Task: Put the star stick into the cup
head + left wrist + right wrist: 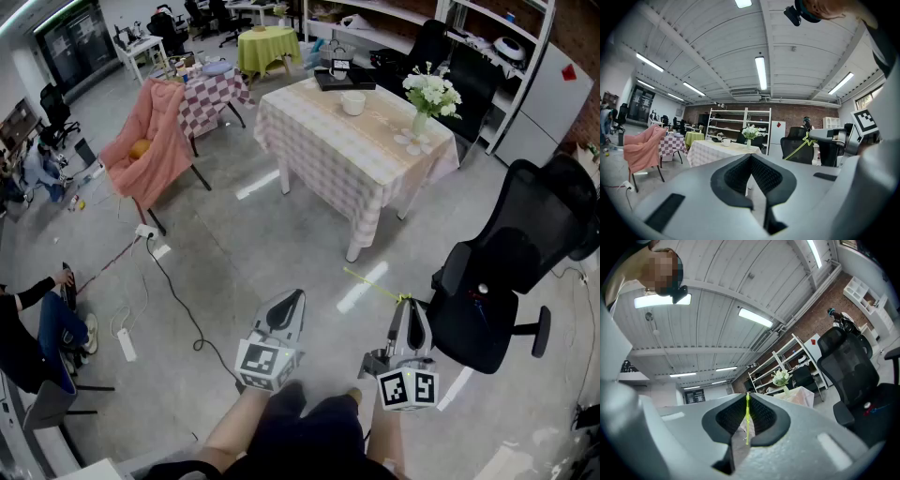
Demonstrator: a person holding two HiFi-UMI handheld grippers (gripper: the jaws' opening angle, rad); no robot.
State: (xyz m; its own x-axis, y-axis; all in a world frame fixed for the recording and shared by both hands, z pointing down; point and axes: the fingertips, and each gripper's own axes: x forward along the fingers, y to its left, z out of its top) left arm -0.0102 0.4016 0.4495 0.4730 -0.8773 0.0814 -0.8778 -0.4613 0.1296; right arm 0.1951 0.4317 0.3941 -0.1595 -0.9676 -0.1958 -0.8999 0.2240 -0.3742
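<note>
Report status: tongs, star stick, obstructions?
Left tongs shut, empty. Right tongs shut on star stick. Cup sits on the table ahead, well apart. Office chair at right, not between.

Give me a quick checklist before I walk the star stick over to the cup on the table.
1. Grip on star stick: ok. The right gripper is shut on it, with the stick running between the pads.
2. Left gripper free: ok. Jaws together, nothing between them.
3. Cup ready: cannot tell. It stands on the table but is too small to see inside.
4. Cup within reach: not ok. The table is across the floor, so walk first.
5. Path: ok, with care. A black office chair is close on the right, and a cable lies on the floor to the left.
</note>
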